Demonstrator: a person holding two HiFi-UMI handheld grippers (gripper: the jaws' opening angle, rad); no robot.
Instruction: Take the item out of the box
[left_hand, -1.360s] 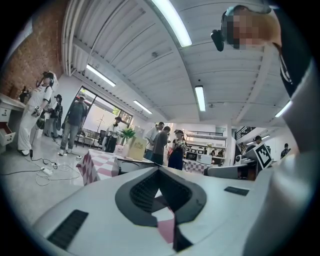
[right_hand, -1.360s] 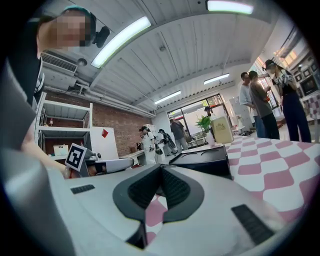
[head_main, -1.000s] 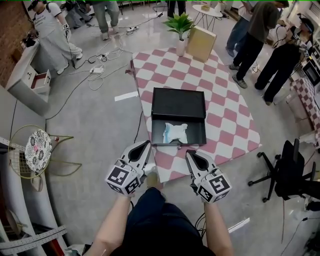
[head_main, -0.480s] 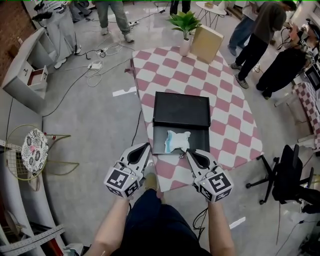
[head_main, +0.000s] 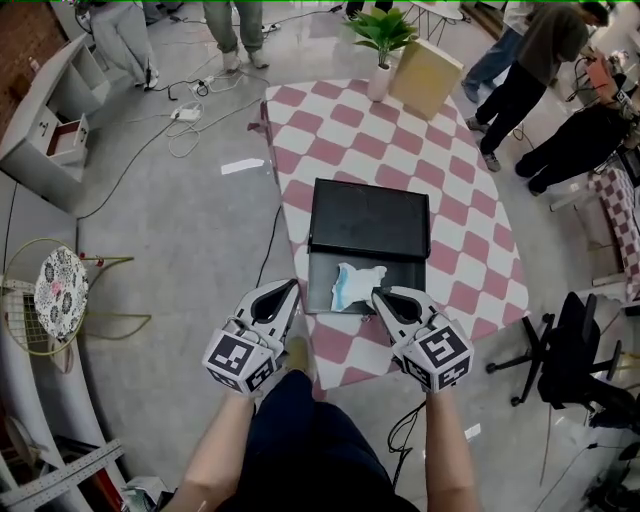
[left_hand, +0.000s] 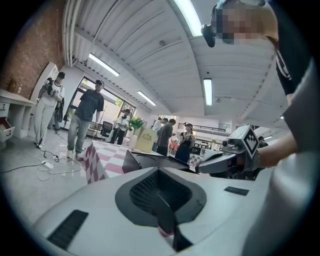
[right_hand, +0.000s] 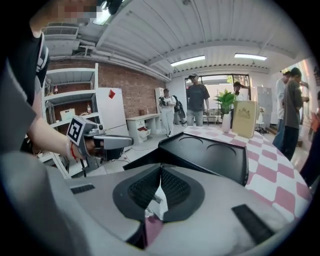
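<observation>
A black box (head_main: 368, 218) lies open on a pink and white checked mat (head_main: 455, 175), its lid folded back. In the tray nearest me lies a crumpled white and pale blue item (head_main: 356, 285). My left gripper (head_main: 286, 291) hovers shut just left of the tray's front corner, apart from it. My right gripper (head_main: 381, 296) hangs shut over the tray's front edge, close to the item, holding nothing. The right gripper view looks along shut jaws (right_hand: 160, 168) at the black lid (right_hand: 212, 152). The left gripper view (left_hand: 159, 172) shows the box's side (left_hand: 145, 161).
A potted plant (head_main: 384, 32) and a tan carton (head_main: 426, 78) stand at the mat's far end. Several people stand at the right (head_main: 560, 130) and at the back. A black office chair (head_main: 578, 362) is right. Cables (head_main: 190, 120), a white cabinet (head_main: 45, 115) and a wire stand (head_main: 62, 298) are left.
The box and mat have drawn nearer to me. Both grippers, still shut, now sit at the tray's front edge, the right one overlapping it.
</observation>
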